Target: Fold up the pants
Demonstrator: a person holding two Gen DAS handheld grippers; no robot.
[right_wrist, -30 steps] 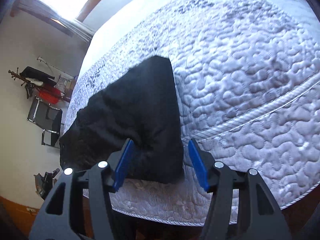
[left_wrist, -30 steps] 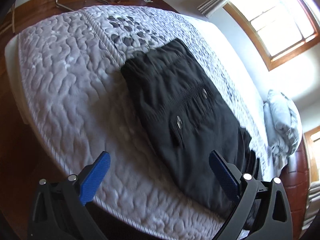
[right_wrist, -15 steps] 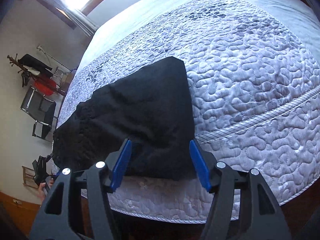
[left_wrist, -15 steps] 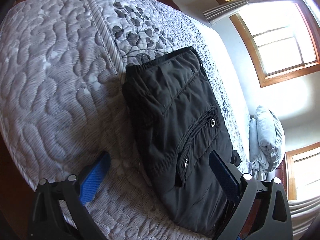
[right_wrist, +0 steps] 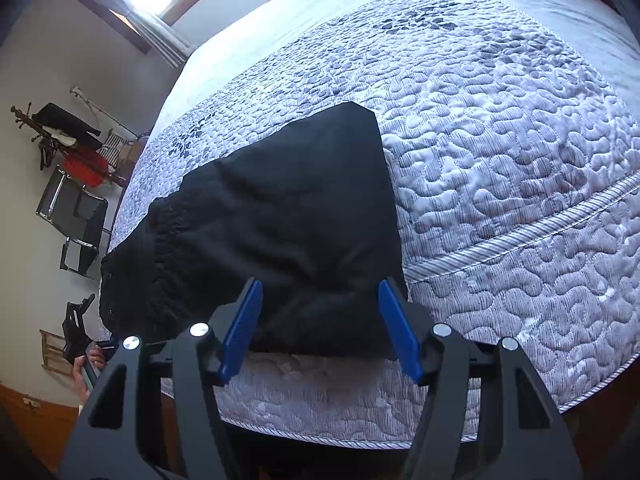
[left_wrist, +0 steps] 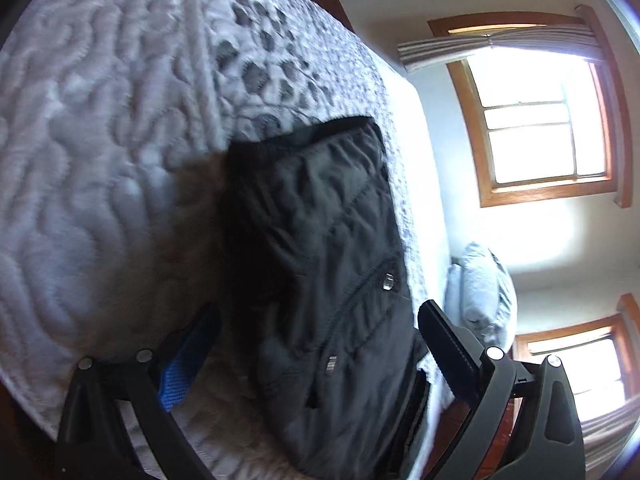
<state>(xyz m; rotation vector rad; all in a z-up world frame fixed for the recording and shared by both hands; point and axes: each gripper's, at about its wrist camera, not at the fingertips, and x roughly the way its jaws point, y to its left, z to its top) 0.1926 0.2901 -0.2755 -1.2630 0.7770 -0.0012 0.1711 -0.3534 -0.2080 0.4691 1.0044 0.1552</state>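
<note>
We see a wide bed under a pale grey quilted cover (right_wrist: 500, 168), in a room with wood-framed windows (left_wrist: 540, 120). On it, near the front edge, lies the black folded pair of pants (right_wrist: 288, 216), its long axis running along that edge. Our right gripper (right_wrist: 320, 320) stands at one short end, jaws apart and empty; our left gripper (left_wrist: 316, 344) straddles the other, also apart. Both seem equally near.
</note>
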